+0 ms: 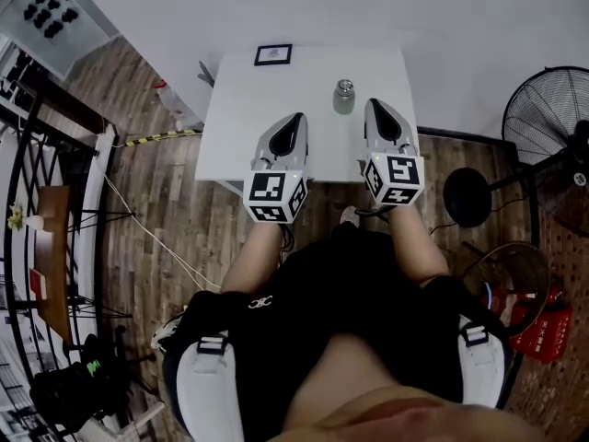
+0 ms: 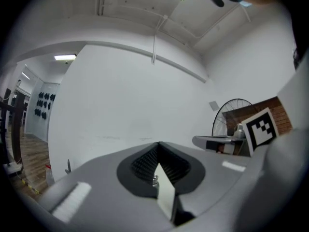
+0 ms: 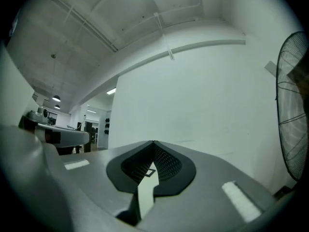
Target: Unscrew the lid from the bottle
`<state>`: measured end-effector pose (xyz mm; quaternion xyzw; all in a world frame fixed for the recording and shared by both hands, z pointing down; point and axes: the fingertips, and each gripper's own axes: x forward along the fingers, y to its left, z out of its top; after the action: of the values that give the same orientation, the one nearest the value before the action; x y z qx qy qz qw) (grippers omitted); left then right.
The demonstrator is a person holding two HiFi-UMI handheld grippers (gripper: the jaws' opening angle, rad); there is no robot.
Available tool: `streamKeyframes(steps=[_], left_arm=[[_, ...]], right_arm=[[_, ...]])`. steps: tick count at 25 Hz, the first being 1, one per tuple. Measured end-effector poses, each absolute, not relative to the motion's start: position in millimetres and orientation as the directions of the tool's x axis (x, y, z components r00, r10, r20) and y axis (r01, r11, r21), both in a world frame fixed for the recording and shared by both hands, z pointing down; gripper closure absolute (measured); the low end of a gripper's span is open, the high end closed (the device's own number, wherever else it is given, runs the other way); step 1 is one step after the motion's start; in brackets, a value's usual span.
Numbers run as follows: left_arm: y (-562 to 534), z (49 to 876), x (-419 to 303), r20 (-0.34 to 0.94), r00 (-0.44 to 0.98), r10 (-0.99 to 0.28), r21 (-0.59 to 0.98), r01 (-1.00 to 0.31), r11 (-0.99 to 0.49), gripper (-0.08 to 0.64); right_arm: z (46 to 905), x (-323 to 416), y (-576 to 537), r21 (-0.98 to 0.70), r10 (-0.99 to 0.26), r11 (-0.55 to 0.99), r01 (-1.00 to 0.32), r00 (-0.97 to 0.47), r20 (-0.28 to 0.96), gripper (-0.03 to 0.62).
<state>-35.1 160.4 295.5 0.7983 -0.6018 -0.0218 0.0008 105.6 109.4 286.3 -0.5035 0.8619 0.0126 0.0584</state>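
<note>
Left hand-held gripper [image 1: 295, 118], right hand-held gripper [image 1: 374, 106] closed over table [image 1: 247, 109]; wood floor [image 1: 166, 233].

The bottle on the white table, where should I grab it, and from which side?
Probably the bottle by its greenish body, approached level from the near side: it stands upright and alone. That leaves the silver lid on top free to twist.
</note>
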Motion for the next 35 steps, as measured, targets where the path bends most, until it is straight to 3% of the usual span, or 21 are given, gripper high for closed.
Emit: streamKeyframes(steps=[15,20,21,22,24,35], left_arm=[[-18.4,327.9,-44.0,0.062,0.212,-0.975,0.043,-0.977,-0.210,0.506],[-47.1,339.9,-53.8,0.063,0.236,-0.970,0.071,-0.970,-0.232,0.504],[-51.2,341.6,-53.1,0.047,0.268,-0.962,0.079,-0.961,-0.264,0.440],[-55.3,344.0,-52.1,0.037,0.303,-0.952,0.083,-0.950,-0.299,0.344],[-62.7,351.4,-50.3,0.048,0.373,-0.927,0.076,-0.926,-0.369,0.257],[-66.4,431.4,-29.5,0.186,0.587,-0.788,0.081,-0.808,-0.583,0.245]], right_arm=[[318.7,95.9,-65.7,-0.049,-0.824,0.567,-0.822,-0.567,-0.019,0.591],[324.8,96.5,-93.5,-0.049,-0.815,0.579,-0.814,-0.578,-0.038,0.591],[323.9,97.2,-95.7,-0.059,-0.813,0.582,-0.811,-0.578,-0.062,0.572],[323.0,97.9,-97.6,-0.069,-0.813,0.581,-0.811,-0.576,-0.088,0.496],[326.0,96.7,-101.2,-0.078,-0.812,0.582,-0.810,-0.573,-0.106,0.445],[390.9,77.8,-91.7,-0.052,-0.817,0.574,-0.817,-0.576,0.025,0.419]])
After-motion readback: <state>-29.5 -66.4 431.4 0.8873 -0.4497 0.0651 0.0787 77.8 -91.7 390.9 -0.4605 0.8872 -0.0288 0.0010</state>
